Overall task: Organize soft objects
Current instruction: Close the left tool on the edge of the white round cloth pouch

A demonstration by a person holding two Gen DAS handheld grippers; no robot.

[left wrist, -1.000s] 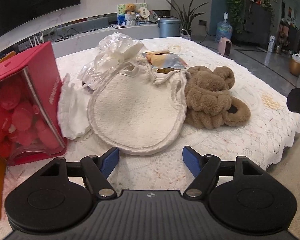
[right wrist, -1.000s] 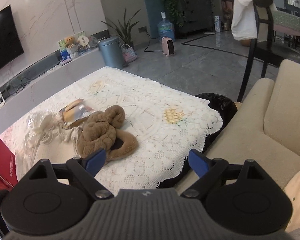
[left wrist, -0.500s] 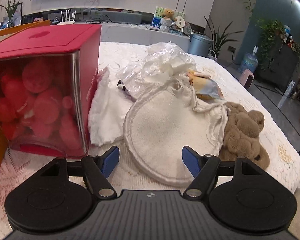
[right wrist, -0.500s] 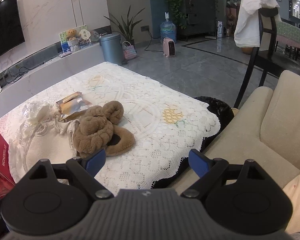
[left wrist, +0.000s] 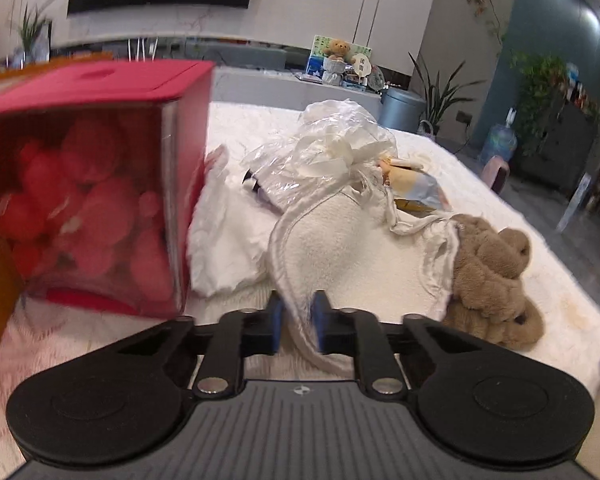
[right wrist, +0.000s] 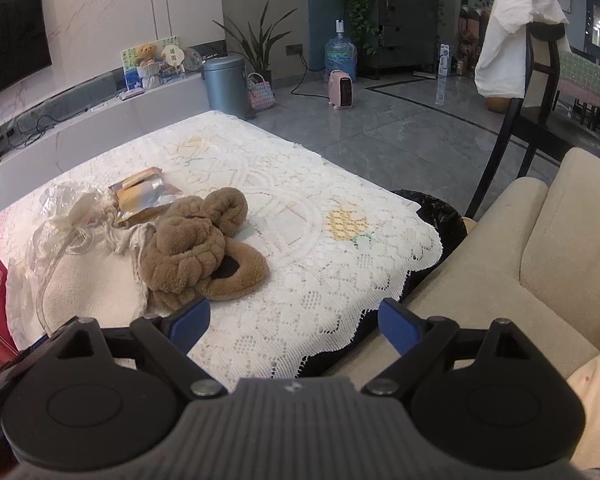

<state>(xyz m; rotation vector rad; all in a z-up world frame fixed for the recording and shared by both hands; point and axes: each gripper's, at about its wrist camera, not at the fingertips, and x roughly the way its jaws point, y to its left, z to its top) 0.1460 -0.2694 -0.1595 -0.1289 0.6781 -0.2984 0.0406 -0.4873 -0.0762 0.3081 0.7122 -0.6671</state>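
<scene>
Fingers, left: blue pads of the left gripper (left wrist: 296,322) closing narrow on the near rim of the round cream fleece pad with satin binding (left wrist: 364,256); the rim sits pinched between them.
Fingers, right: right gripper (right wrist: 292,322) wide apart, nothing between the pads, hovering over the table's near edge.
Task things: fleece pad flat on the table; brown plush slippers (right wrist: 204,248) touching its right edge; white folded cloth (left wrist: 224,240) tucked against its left.
Neighbours: crinkled clear plastic wrap with ribbon (left wrist: 324,156) and a foil snack packet (left wrist: 416,196) lying on the pad's far ties; red windowed box of red plush balls (left wrist: 88,208) just beside the cloth.
Risk: a pull on the thin rim may slip it from the pads, or drag wrap, packet and slippers along, since they overlap the pad.
Surface: white lace tablecloth (right wrist: 300,280).
Room: cream sofa (right wrist: 540,260), grey tiled floor, wall television.
</scene>
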